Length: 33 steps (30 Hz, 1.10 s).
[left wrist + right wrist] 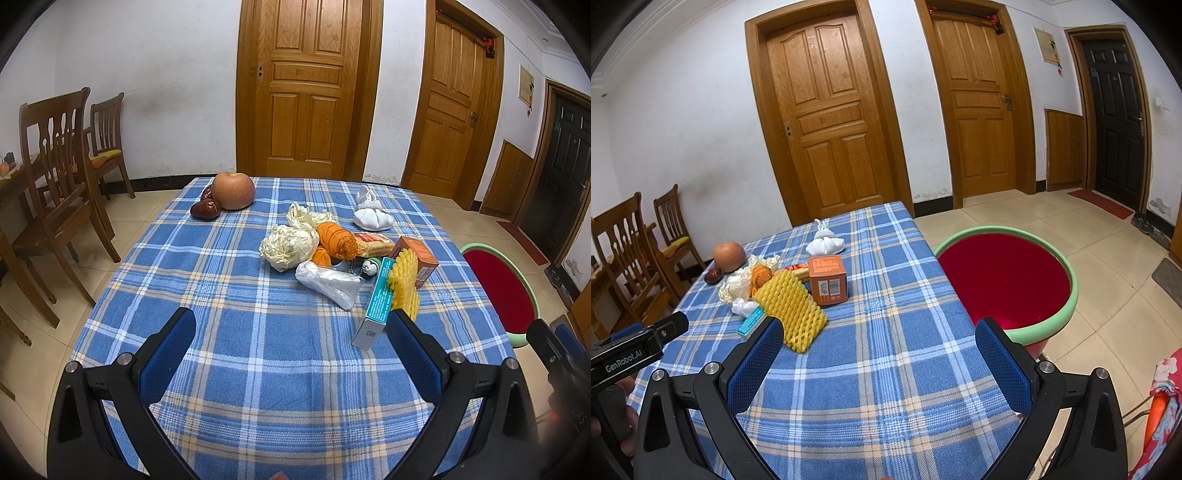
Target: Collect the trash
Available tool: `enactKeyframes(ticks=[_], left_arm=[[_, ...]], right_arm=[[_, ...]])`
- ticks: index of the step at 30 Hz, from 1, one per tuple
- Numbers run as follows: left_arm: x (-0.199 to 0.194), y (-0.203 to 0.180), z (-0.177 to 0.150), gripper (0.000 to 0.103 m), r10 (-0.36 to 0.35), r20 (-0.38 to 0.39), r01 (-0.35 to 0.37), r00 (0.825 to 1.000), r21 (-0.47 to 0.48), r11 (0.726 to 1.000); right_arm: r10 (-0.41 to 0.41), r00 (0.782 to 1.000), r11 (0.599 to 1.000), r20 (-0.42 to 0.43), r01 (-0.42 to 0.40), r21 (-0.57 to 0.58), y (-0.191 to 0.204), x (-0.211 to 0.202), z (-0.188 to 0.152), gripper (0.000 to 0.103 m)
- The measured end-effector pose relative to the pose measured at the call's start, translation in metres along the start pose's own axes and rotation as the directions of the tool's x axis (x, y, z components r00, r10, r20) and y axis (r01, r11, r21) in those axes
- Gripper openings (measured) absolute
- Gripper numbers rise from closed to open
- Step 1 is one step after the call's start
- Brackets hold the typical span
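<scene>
Both tongs hang low over the near part of the surface (258,369) with their fingers spread wide and nothing between them. The left tongs (291,347) face the pile of trash, which lies ahead and a little to their right. The right tongs (879,354) point along the surface's right side, with the pile ahead to their left and the bin (1067,295) ahead to their right, on the floor just beside the surface's edge.

Nearest the left tongs is the teal box (375,306), its end just beside the right finger. The yellow foam net (790,306) leans against it, and in the right view the net sits just past the right tongs' left finger. Behind these stands the orange box (828,278). Further ahead are a clear plastic bag (328,284), two crumpled paper wads (288,245), an orange net (338,240) and a snack wrapper (373,243). A small keychain-like item (369,266) sits among them, though it is too small to identify for sure. A white knotted bag (824,242) lies apart, further back.

At the far left, well apart from the pile, rest an apple (233,191) and some dates (205,209). These are probably food to keep, not trash.

The bin's red inside shows nothing in the part that is visible. So the collecting seems hardly begun, and the whole pile is left to move. The net or the teal box looks like the easiest first pick.
</scene>
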<state>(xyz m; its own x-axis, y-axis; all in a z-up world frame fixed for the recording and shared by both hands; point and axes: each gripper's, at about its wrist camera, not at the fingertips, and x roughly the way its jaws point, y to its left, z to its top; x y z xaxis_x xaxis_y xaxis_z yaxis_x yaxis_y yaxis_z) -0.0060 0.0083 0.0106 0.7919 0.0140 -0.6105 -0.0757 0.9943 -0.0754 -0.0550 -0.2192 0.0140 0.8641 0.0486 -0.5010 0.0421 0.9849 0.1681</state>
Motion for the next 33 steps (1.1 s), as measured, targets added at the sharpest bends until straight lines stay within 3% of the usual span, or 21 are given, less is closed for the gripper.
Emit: enactKeyframes(ticks=[20,33], left_arm=[[0.008,-0.001,-0.005,0.101,-0.005,-0.021,0.005,1.0,0.002,1.0],[0.048,-0.021,-0.007,0.101,-0.037,-0.114,0.044,0.993,0.053,0.998]], right_arm=[[0.002,1.0,1.0,-0.005,-0.002,0.022,-0.006,0.001,-0.003,0.103],[0.02,0.999,0.997,-0.042,-0.017,0.077,-0.018,0.019,-0.006,0.103]])
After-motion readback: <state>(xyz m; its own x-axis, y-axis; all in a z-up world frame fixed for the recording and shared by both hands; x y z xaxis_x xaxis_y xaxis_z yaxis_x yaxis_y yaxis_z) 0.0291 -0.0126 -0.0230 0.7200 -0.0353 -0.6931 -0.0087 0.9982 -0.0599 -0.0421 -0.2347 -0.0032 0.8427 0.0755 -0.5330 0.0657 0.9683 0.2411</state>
